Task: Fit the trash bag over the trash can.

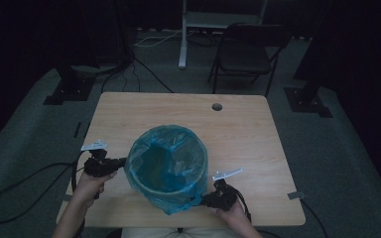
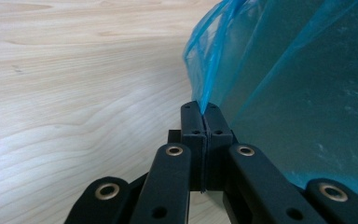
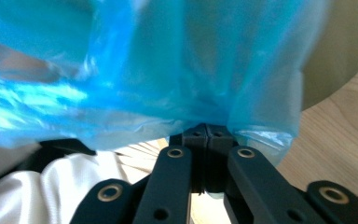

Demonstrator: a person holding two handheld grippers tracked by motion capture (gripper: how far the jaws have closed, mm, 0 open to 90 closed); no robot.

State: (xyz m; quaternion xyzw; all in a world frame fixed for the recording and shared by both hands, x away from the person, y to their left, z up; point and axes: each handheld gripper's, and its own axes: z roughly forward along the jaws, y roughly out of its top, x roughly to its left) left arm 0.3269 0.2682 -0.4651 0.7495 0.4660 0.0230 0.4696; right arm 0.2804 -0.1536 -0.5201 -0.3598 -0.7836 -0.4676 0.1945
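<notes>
Here the left gripper (image 1: 121,162), a black two-jaw tool in the person's left hand (image 1: 90,184), had its jaws pressed flat together on a thin fold of the translucent blue plastic bin liner (image 1: 166,166); in the left gripper view the film (image 2: 289,88) rose straight out of the seam between the two pads (image 2: 193,122), with no gap showing. The right gripper (image 1: 202,201), held in the right hand (image 1: 235,214) at the near edge of the table, was likewise pinching the liner: in the right gripper view the blue film (image 3: 144,84) draped over and around the closed tips (image 3: 207,131), and a crumpled bit of it hung just beside them on the right. Whether the pads there pressed fully or had eased a little could not be told, since the plastic covered the tips.

The liner sat over a round pale bin (image 1: 171,191) standing near the middle of the light wooden table (image 1: 243,134), toward the person's side, its rim wrapped in the blue film and its mouth open upward. The left gripper met the liner at the bin's left side, the right one at its lower right, where the film bunched into a point.

Each gripper carried a small white tag (image 1: 94,145); any writing on them was too small to read
</notes>
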